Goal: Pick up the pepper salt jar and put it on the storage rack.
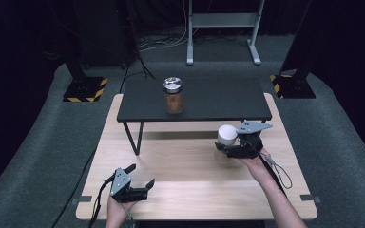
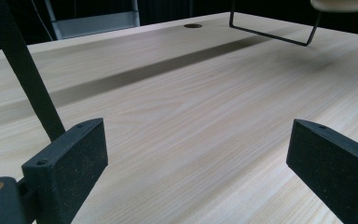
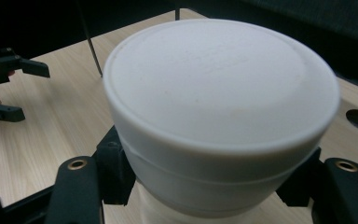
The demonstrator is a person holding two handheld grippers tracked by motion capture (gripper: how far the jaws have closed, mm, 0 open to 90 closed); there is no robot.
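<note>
Right tongs [image 1: 224, 151] clamp a white-lidded jar [image 1: 226, 135] just under its lid, one jaw on each side, and hold it in the air above the right half of the table [image 1: 185, 190]; in the right gripper view the broad white lid [image 3: 219, 88] sits squarely between the black jaws. Left tongs [image 1: 140, 183] rest low near the front left of the table with the jaws spread wide and nothing between them, bare wood showing between the pads [image 2: 70, 163].

As I judge it, the jar is being carried toward the raised dark shelf [image 1: 195, 99], where a second jar [image 1: 173, 95] with a metal lid and brown contents already stands. To do this well, the jar should stay upright, since the grip is on the narrow band below the lid and a tilt could let it slip. It needs to clear the shelf's front edge before moving over it, and should come down well apart from the other jar so neither is knocked.

Largest to smallest in the surroundings: a dark room with grey carpet [image 1: 38, 156], then the pale wooden table, then the black shelf on thin wire legs [image 1: 135, 137], then yellow-and-black striped stand bases [image 1: 85, 88] at the back.
</note>
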